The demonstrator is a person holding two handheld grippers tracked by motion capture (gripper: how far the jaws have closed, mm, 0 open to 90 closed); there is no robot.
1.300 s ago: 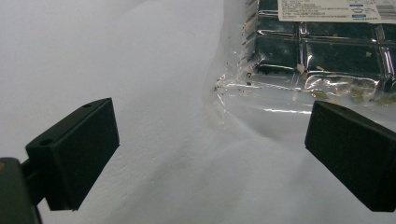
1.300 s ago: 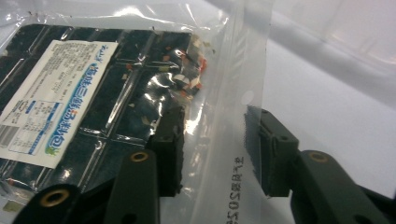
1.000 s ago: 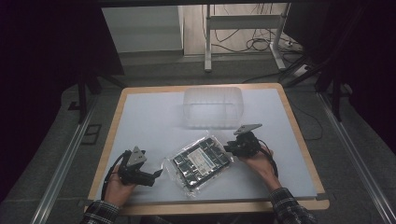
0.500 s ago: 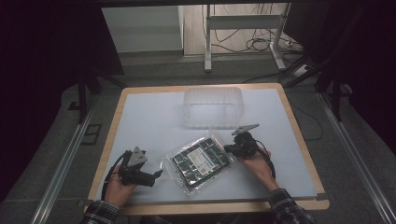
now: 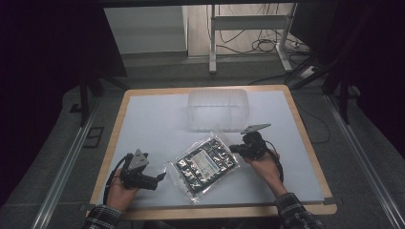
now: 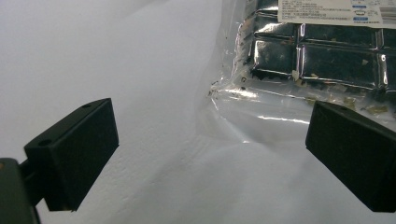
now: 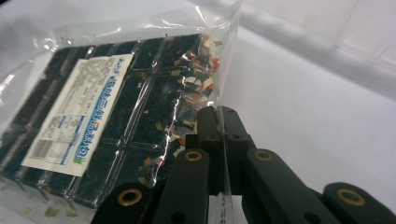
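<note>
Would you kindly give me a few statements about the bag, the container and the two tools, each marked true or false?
1. The right tool is shut on the clear edge of the plastic bag. True.
2. The left tool grips the bag too. False: its jaws stand wide open, with the bag's corner lying on the table between them, unpressed.
3. The bag holds dark squares and bears a printed label. True.
4. The clear container sits between the person's hands. False: it stands farther up the table, beyond the bag.
5. The bag lies inside the container. False: it lies flat on the table.
</note>
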